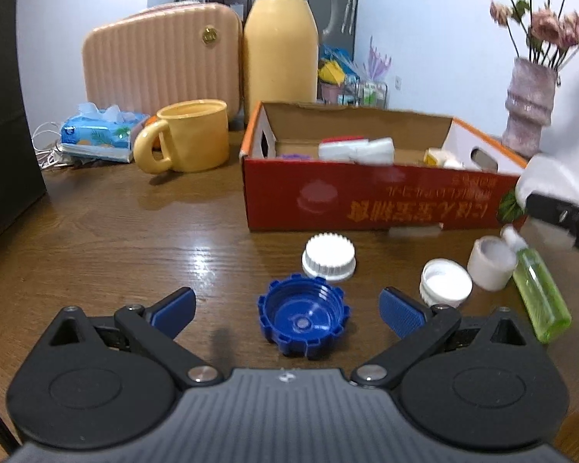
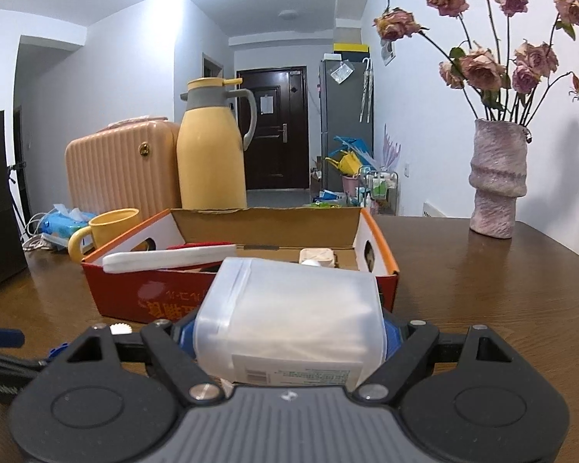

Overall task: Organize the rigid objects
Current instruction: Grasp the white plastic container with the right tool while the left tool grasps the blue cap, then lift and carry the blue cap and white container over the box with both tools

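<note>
While your right hand-held gripper (image 2: 289, 332) pinches the translucent plastic box (image 2: 289, 308) before the red cardboard box (image 2: 143, 293), your left hand-held gripper (image 1: 287, 308) spread wide, blue cap (image 1: 303, 316) between its fingers, on the table (image 1: 135, 231).

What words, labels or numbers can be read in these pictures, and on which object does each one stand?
None can be read with certainty.
Red cardboard box: large yellow Chinese characters, upside down and blurred.
White plastic container held in the right gripper: label with barcode and small print, too small.
Tissue pack: printed pattern, no legible text.
Pink suitcase: gold round badge, unreadable.
</note>
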`<control>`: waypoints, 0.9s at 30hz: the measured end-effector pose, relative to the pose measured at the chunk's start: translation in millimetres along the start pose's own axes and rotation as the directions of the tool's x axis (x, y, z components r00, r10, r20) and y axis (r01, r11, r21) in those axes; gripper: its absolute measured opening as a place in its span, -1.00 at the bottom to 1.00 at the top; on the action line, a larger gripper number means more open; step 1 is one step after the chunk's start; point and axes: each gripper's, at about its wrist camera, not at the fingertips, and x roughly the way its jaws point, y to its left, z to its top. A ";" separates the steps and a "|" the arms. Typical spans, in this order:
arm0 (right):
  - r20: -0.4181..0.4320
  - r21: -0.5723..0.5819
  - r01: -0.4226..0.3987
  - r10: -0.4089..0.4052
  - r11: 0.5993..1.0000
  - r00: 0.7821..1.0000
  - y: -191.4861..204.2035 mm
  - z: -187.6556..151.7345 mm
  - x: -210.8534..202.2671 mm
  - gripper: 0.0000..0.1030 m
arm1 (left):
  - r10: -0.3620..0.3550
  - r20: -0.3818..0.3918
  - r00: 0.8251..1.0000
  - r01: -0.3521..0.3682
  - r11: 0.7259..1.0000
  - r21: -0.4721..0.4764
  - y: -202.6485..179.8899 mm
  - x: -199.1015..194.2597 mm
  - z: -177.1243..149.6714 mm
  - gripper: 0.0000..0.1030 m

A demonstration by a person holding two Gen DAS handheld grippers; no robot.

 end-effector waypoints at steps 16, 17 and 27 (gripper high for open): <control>0.001 0.014 0.005 -0.005 1.000 1.000 -12.4 -5.1 -7.2 0.62 | 0.037 -0.069 0.997 -0.032 0.998 0.060 -9.5 17.1 -5.7 0.93; 0.000 0.013 0.003 -0.003 1.000 1.000 -12.5 -5.4 -7.3 0.62 | 0.038 -0.066 0.997 -0.034 0.997 0.066 -10.6 17.2 -5.9 0.87; -0.010 -0.006 -0.008 0.008 1.000 1.000 -8.8 -8.0 -7.1 0.62 | -0.036 -0.073 0.997 0.040 0.998 0.054 -8.9 18.4 -5.2 0.07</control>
